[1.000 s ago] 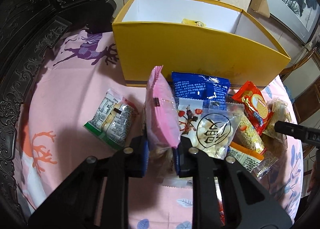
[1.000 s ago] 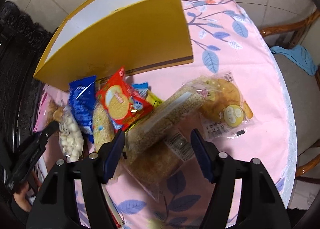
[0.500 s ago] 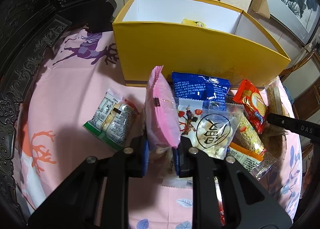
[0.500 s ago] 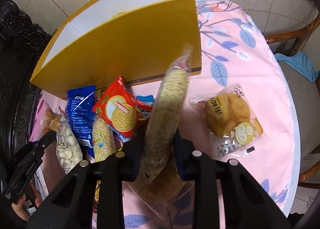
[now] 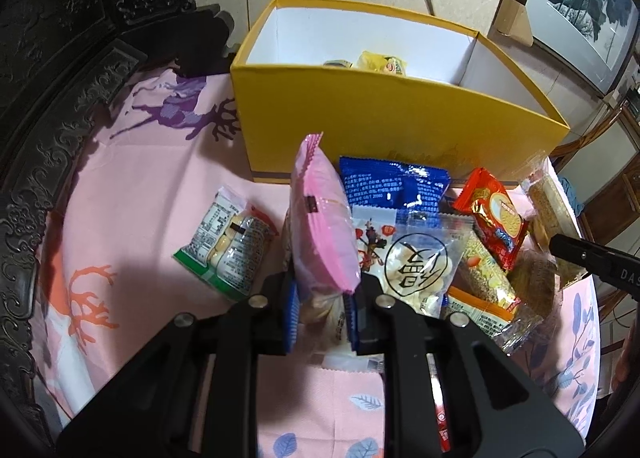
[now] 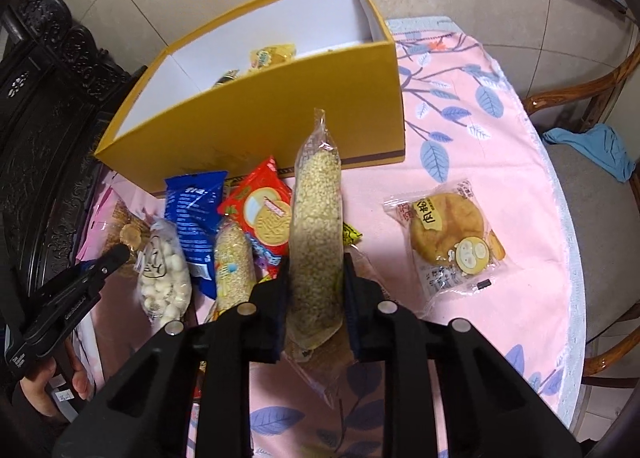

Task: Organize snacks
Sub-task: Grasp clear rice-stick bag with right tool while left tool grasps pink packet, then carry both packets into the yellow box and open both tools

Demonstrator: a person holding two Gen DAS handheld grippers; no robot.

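My left gripper (image 5: 320, 316) is shut on a pink snack packet (image 5: 322, 218) that stands upright between its blue pads. My right gripper (image 6: 316, 306) is shut on a long clear packet of puffed grain (image 6: 316, 230), lifted upright off the pile. Behind both stands a yellow box (image 5: 396, 130) (image 6: 280, 118) with a white inside and a few small sweets at its bottom. On the pink cloth lie a blue packet (image 5: 394, 182), a red biscuit packet (image 6: 262, 212), a clear packet of white balls (image 5: 416, 264) and a second grain bar (image 6: 234, 270).
A green-edged packet (image 5: 226, 244) lies alone at the left. A wrapped round bun (image 6: 448, 234) lies at the right on the tablecloth (image 6: 500, 138). Dark carved furniture (image 5: 48, 78) borders the left side. A wooden chair with a blue cloth (image 6: 592, 146) stands past the table's right edge.
My right gripper has shut on the long grain packet and lifted it upright from the pile. The left gripper has kept still with the pink packet.
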